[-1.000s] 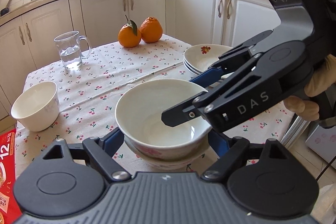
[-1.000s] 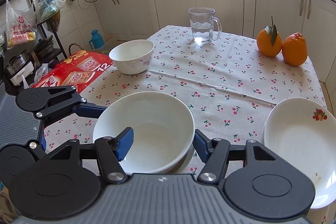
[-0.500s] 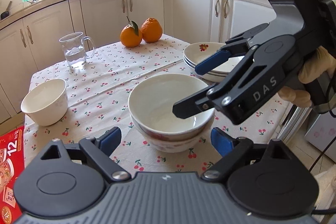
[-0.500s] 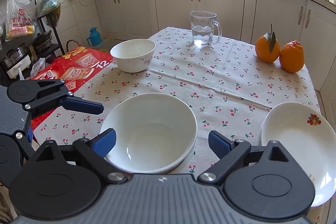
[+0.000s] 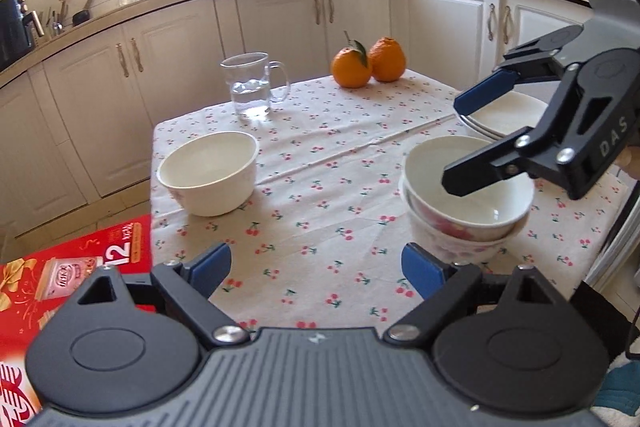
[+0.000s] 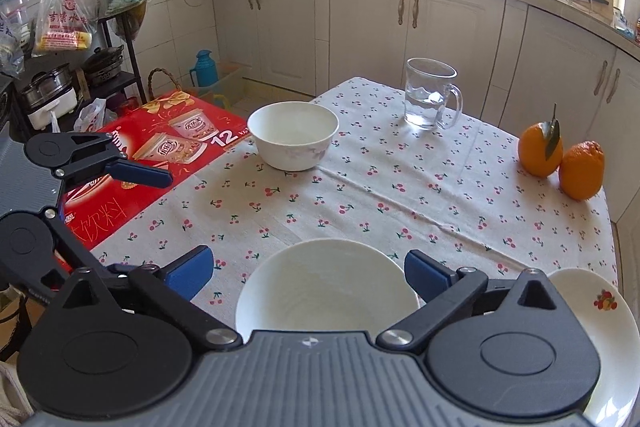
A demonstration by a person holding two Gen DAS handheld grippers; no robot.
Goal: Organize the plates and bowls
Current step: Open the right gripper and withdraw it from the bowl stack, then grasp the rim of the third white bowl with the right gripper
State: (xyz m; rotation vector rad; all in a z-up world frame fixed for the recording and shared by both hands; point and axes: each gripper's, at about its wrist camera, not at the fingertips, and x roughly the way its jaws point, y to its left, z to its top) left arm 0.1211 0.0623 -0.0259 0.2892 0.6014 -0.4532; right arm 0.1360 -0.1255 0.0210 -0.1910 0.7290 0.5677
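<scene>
Holding both claws apart and empty, we kept the right claw (image 6: pixel 308 269) just behind the stacked bowls (image 6: pixel 326 283) at the surface's (image 6: pixel 400 195) near edge, the left claw (image 5: pixel 316 269) beside them, a single bowl (image 5: pixel 208 173) well apart.

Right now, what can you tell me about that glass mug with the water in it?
The glass mug is clear, thick-walled and straight-sided, with a looped handle on one side. It stands upright on the cherry-print tablecloth near the table's far edge, roughly a third full of water. Nothing touches it but the cloth: the lone white bowl sits apart on one side, the two oranges well off on the other. Both grippers are far from it.
</scene>
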